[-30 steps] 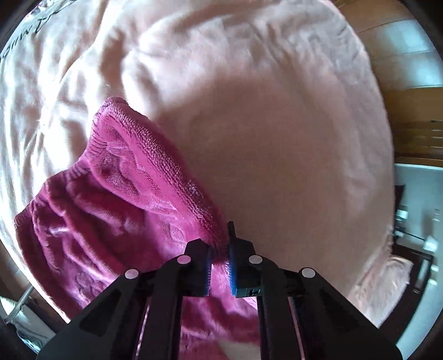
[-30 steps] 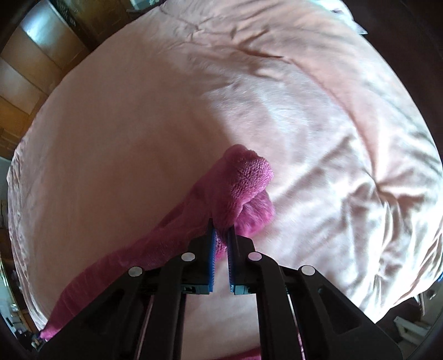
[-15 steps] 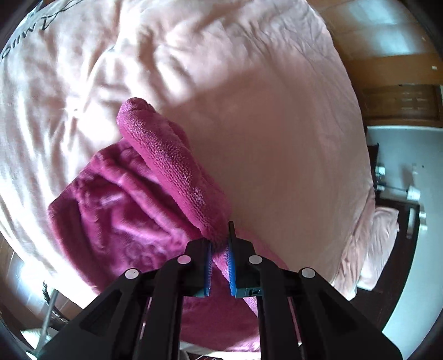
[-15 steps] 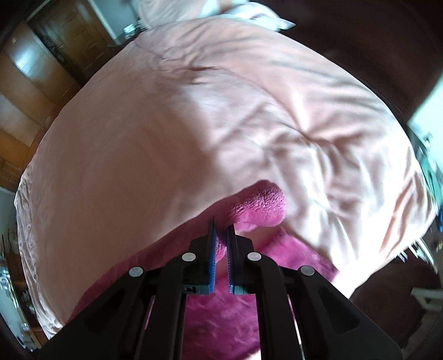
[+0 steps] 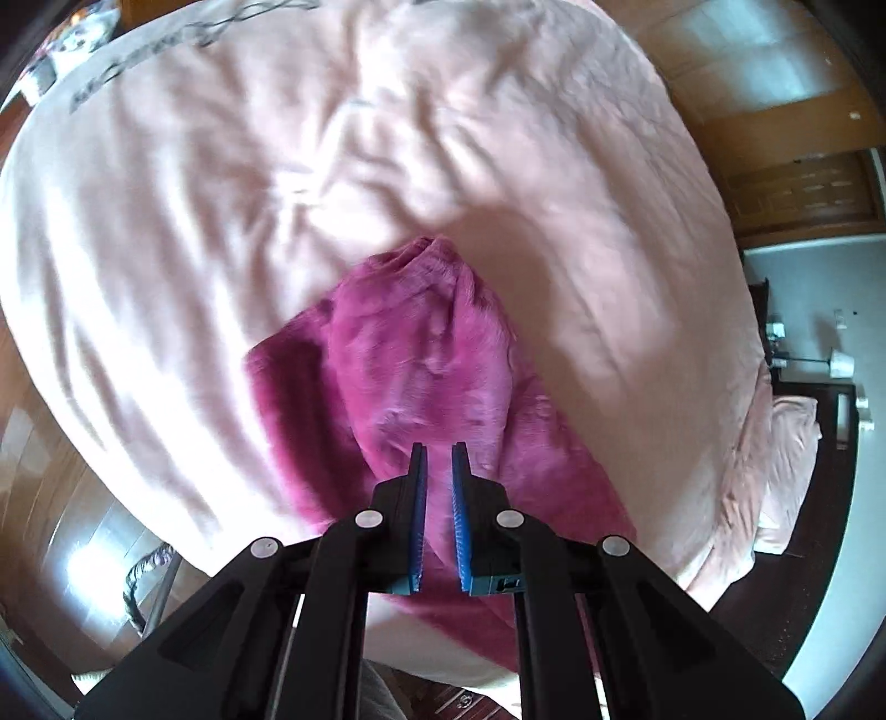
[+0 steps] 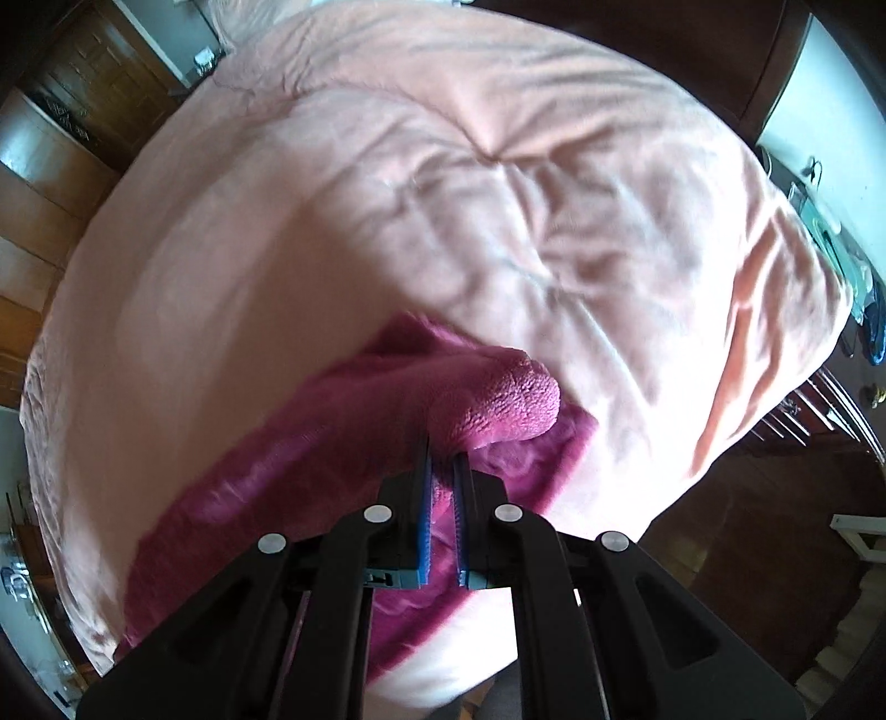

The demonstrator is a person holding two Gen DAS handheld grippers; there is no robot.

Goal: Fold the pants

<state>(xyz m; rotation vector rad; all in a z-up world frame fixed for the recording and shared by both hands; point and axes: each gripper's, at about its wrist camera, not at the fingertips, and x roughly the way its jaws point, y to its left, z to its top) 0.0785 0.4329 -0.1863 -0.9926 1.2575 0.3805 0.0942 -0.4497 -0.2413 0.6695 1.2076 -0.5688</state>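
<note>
The magenta fleece pants [image 5: 421,354] hang lifted over a pink bed cover [image 5: 221,194]. My left gripper [image 5: 437,451] is shut on an edge of the pants, which drape forward from its blue pads. In the right wrist view my right gripper [image 6: 442,443] is shut on another part of the pants [image 6: 498,404]; a rounded bunch of fabric sticks out past its fingertips, and the rest trails down to the left over the bed cover [image 6: 387,194].
The bed fills most of both views. Wooden floor and a wooden door [image 5: 803,188] lie beyond its right edge in the left wrist view. Wooden cabinets [image 6: 66,111] stand at the left and a dark headboard [image 6: 664,44] at the top in the right wrist view.
Both grippers have risen well above the bed with the pants still held. The pants now hang bunched under them and more of the bed and room shows.
</note>
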